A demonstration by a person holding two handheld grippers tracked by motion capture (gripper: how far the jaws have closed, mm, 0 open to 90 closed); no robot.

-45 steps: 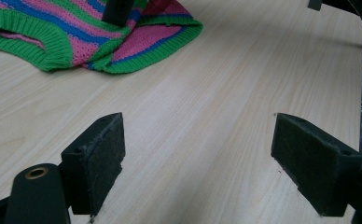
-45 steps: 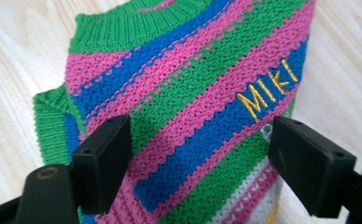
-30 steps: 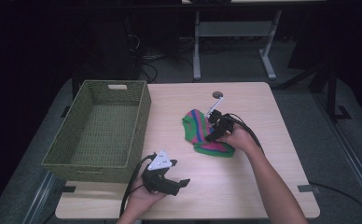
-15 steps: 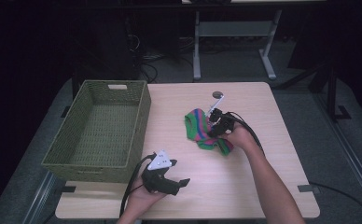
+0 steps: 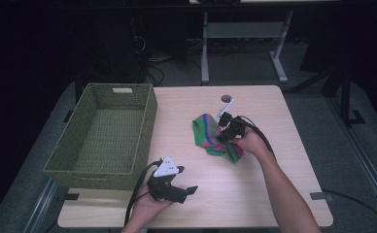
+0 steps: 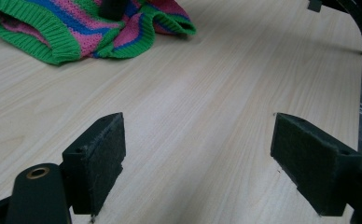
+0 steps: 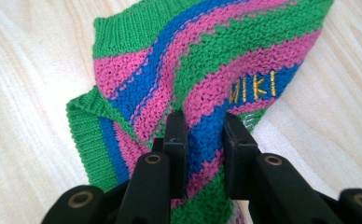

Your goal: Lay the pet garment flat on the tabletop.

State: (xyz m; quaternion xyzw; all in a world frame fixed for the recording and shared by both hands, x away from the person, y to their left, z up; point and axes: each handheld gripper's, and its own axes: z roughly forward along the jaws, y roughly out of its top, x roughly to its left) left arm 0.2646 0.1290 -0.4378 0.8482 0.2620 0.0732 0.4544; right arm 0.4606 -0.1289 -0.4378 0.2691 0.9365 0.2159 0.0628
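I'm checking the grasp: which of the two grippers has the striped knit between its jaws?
The right gripper: its jaws have just been closing and pinch the striped knit. The left gripper rests open over bare table.

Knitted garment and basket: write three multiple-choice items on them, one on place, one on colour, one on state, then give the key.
1. Where is the basket relative to the knitted garment in the high view?
A. To its left
B. To its right
C. Under it

2. Which colours stripe the garment?
A. Red, white, black
B. Green, pink, blue
C. Yellow, grey, brown

3. What is the right tool doing?
A. Gaping wide above the basket
B. Pinching a fold of the garment
C. Resting inside the basket

Key: 1 A, since the basket sits at the table's left side, apart from the garment. 2 B, as the right gripper view shows those stripes. 3 B, because its jaws have just been closing and press knit between them, while the left tool stands open over bare wood.
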